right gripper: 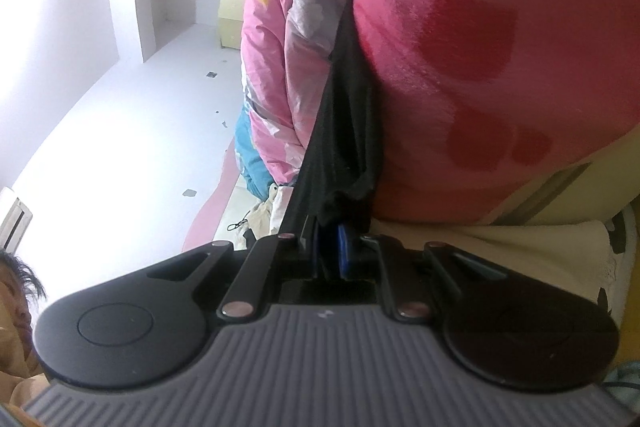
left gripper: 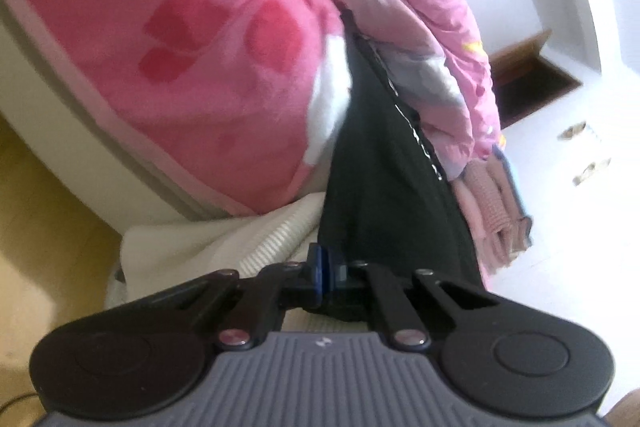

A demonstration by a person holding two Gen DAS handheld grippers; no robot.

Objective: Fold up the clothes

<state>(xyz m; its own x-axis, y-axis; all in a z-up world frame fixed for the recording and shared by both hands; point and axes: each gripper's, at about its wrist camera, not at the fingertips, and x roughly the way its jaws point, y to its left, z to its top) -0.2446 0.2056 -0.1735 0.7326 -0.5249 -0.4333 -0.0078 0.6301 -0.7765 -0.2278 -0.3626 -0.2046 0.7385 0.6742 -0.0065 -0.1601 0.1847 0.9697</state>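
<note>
While pinched taut, soft black garment (left gripper: 384, 155) between both grippers' closed fingers (right gripper: 346, 251).

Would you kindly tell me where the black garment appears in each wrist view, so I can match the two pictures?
Left wrist: the black garment runs up from the left claw, centre-right.
Right wrist: the black garment rises from the right claw, near centre.
Shared landmark: the pink fleece blanket with red blotches beside it.

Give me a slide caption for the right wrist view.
Right gripper shut on black fabric garment, stretched taut beside a pink fleece blanket.
</note>
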